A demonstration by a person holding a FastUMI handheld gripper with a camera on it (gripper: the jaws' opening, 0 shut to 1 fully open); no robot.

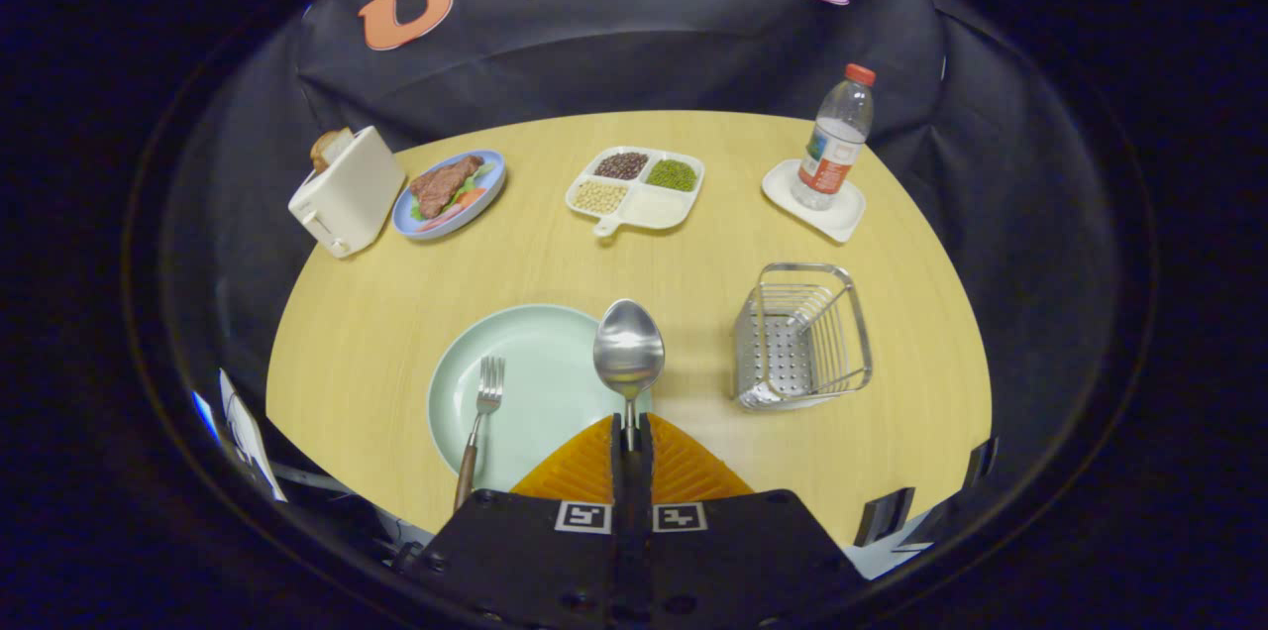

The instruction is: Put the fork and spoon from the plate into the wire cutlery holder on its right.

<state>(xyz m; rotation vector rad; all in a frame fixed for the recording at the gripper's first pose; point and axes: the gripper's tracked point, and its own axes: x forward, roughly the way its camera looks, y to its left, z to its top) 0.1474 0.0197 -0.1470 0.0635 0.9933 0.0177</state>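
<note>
My gripper (pixel 631 424) is shut on the thin neck of a metal spoon (pixel 628 353), whose bowl sticks out ahead of the fingers, lifted over the right rim of the pale green plate (pixel 540 338). A fork (pixel 479 417) with a brown handle lies on the plate's left part, tines pointing away from me. The wire cutlery holder (pixel 802 335) stands on the wooden table to the right of the plate and of my fingers, its open top facing up.
Beyond the plate stand a white toaster (pixel 347 189) with bread, a blue plate of food (pixel 451 192), a white divided dish of beans (pixel 636 187) and a water bottle (pixel 834 140) on a white coaster. The table's near edge runs just below the plate.
</note>
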